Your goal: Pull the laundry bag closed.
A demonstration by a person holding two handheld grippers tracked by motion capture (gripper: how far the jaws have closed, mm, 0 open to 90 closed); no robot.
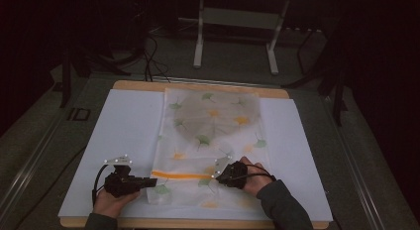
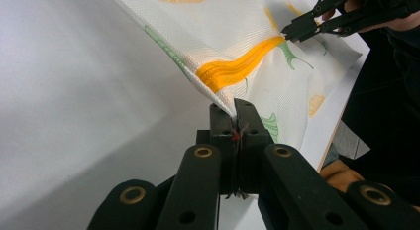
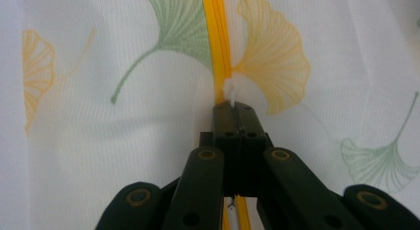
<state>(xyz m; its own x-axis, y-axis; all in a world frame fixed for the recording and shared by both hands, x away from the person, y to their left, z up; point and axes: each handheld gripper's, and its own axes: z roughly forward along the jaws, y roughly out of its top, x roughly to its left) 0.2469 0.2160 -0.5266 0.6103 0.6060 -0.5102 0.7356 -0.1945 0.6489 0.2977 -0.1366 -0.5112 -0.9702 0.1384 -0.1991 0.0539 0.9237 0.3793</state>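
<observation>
Dim room; grey floor (image 1: 233, 66); white metal stand (image 1: 236, 22) behind wooden table (image 1: 138, 85).

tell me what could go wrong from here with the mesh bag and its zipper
1. The left hand-held gripper pinches only the thin edge of the mesh bag, so the fabric may slip free or snag if pulled.
2. The right hand-held gripper is shut on the small white zipper pull; that grip looks slight and could pop off.
3. The orange zipper looks bunched near the left grip and might jam.
</observation>
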